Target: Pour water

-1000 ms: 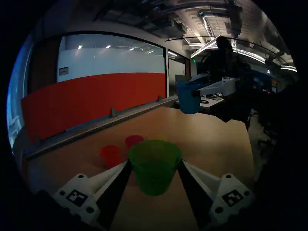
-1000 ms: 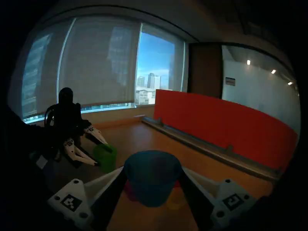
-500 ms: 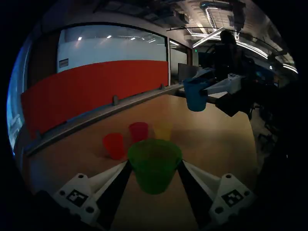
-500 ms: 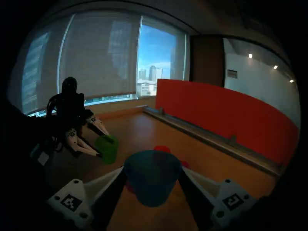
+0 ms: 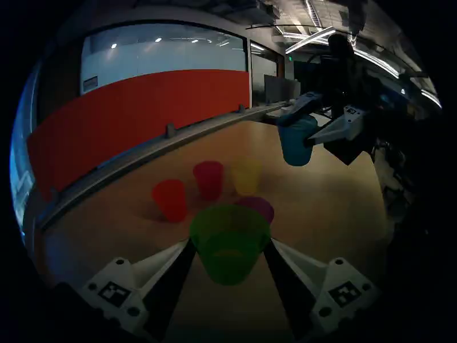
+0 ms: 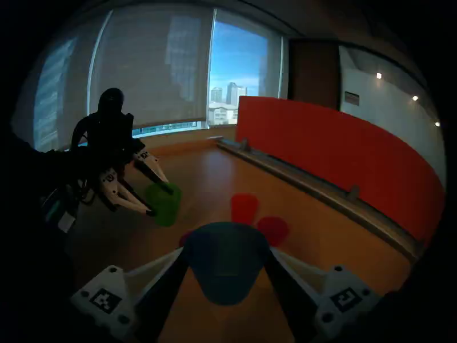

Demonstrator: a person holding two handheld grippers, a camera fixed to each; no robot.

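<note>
Cups, two held, four standing. My left tongs [image 5: 228, 243]: closed on both sides of green cup [image 5: 229, 257], held level, I judge against spilling. Mid-bench, toward the partition edge: red cup [image 5: 170, 199], crimson cup [image 5: 208, 178], yellow cup [image 5: 247, 176], purple cup [image 5: 260, 204]. My right tongs [image 6: 226, 251]: clamped on blue cup [image 6: 225, 277], raised above the bench [image 5: 331, 194], probably ready for pouring. Water: cannot tell. Bench wooden; red partition [image 5: 131, 114]; windows [image 6: 243, 80] bright.
</note>
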